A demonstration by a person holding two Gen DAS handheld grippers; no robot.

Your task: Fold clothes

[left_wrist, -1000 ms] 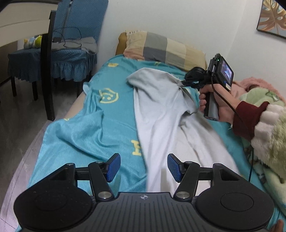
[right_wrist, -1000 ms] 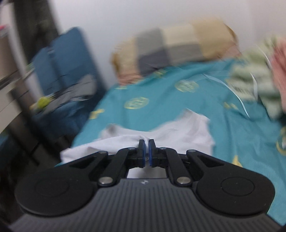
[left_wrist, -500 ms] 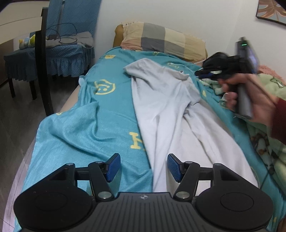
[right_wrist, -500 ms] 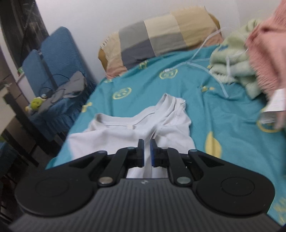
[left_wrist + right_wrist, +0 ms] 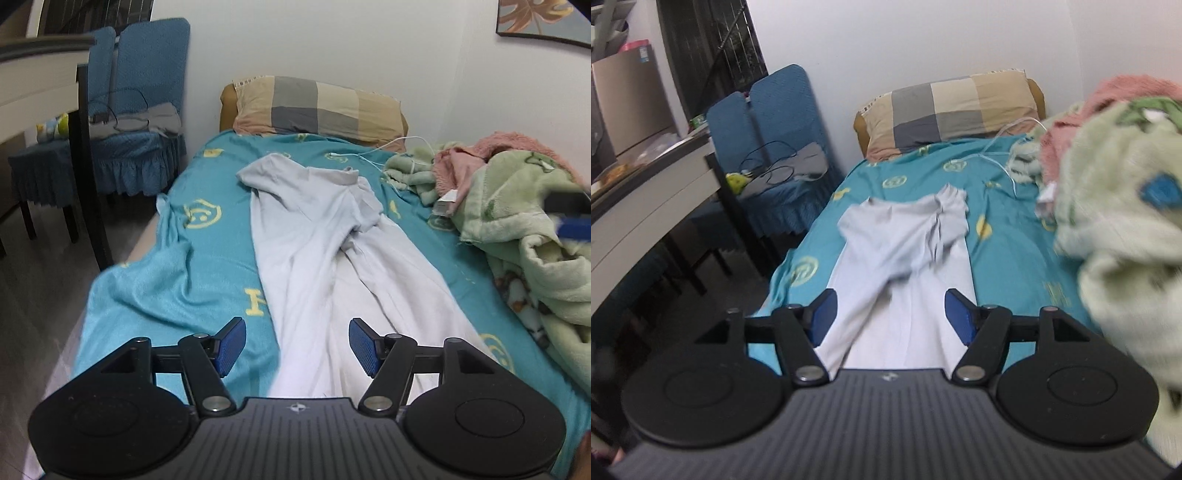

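A white T-shirt lies lengthwise on the teal bed sheet, collar toward the pillow, its right side folded in over the body. My left gripper hovers over the shirt's near hem; its jaws are opening and nothing is between the pads. In the right wrist view the T-shirt stretches ahead, and my right gripper hangs above its lower part with the jaws opening wide, no cloth in them. The right gripper's blurred blue pad shows at the right edge of the left wrist view.
A checked pillow lies at the head of the bed. A heap of green and pink blankets fills the right side, with a white cable beside it. A blue-covered chair and a desk stand left of the bed.
The right gripper let go of the shirt's folded shoulder, pulled back fast toward the near end and opened. The left gripper drew back a little.
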